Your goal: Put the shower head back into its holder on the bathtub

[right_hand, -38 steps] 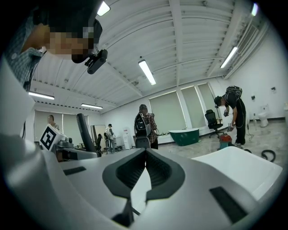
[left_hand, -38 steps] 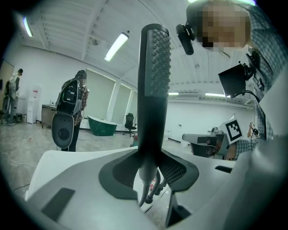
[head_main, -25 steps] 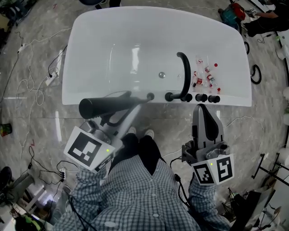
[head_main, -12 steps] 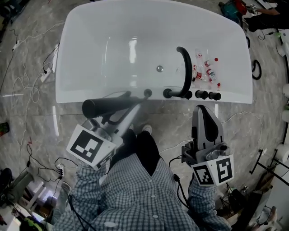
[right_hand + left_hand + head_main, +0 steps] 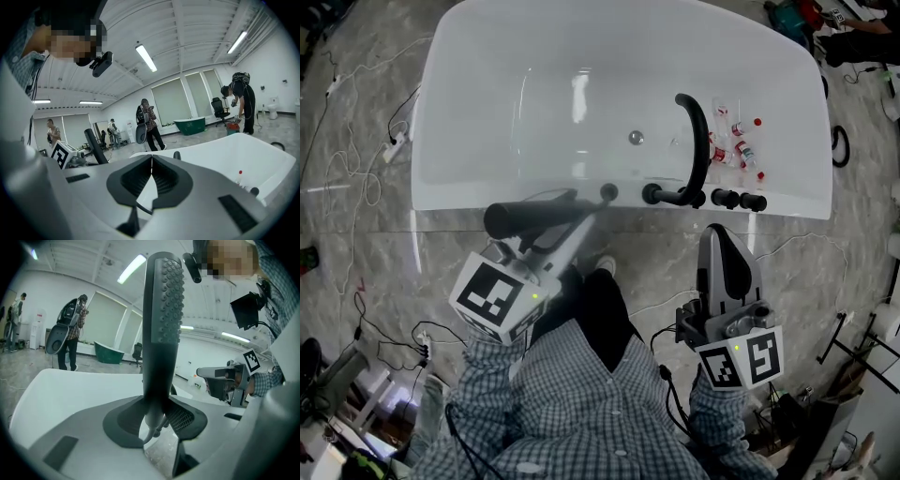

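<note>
The black, stick-shaped shower head (image 5: 161, 324) is pinched at its lower shaft by the left gripper (image 5: 157, 416), both jaws pressed against it. A pale hose end is seen beneath the grip. The right gripper (image 5: 151, 174) is pressed together on nothing and is held low, short of the tub.

In the head view the shower head is held roughly level before the near rim of the white oval bathtub (image 5: 450, 199). One end is brought close to the small black holder (image 5: 608, 192) on that rim but is not seated in it. The pick-up is judged done; alignment and insertion are left.

Further along the rim a black curved spout (image 5: 695, 141) and black knobs (image 5: 741, 200) are mounted, and small red-capped bottles (image 5: 736, 150) lie inside the tub. The glossy grey marbled floor (image 5: 366, 244) is strewn with cables. Beyond, a white hall with ceiling strip lights (image 5: 146, 57) and standing people is seen.
</note>
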Available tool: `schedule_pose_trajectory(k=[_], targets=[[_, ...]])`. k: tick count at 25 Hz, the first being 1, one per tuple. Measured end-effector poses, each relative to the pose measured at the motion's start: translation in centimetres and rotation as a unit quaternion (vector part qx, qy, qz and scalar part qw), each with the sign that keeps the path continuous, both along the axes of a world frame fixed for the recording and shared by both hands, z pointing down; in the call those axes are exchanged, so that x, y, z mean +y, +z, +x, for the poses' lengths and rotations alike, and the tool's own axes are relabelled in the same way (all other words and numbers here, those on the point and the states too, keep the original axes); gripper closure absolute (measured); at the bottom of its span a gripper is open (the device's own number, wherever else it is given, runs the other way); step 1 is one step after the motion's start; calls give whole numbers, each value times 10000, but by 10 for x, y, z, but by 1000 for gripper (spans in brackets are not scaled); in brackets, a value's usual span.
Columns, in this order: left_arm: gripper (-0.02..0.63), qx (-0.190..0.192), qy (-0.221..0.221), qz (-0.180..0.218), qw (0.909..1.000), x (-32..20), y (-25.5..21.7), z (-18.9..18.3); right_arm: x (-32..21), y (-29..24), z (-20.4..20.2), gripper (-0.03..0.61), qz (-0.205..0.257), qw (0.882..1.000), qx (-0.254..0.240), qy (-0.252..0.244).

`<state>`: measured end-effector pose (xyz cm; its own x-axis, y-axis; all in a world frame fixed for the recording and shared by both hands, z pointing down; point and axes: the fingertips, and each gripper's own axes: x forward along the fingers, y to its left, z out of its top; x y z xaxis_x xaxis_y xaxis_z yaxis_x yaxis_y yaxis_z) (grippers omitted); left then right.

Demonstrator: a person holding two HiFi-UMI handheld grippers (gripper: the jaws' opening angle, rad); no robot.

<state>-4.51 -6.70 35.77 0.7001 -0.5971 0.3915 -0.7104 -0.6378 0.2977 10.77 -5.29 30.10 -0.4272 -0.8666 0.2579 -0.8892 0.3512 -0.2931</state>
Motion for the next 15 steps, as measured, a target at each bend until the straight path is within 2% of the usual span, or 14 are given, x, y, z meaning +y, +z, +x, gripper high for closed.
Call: schedule_pose_trajectory(k=[4,10,15], targets=[[472,-19,21,-79,10000,-1,16,6,0,14,6,563,-91,9999,-34,27],[472,-162,283,-48,9995,0,36,18,0,27,12,563,-148,9998,-104,99],[472,-245,288,-150,9992,-4,56,28,-1,45,19,563,-265,9994,-131,151]])
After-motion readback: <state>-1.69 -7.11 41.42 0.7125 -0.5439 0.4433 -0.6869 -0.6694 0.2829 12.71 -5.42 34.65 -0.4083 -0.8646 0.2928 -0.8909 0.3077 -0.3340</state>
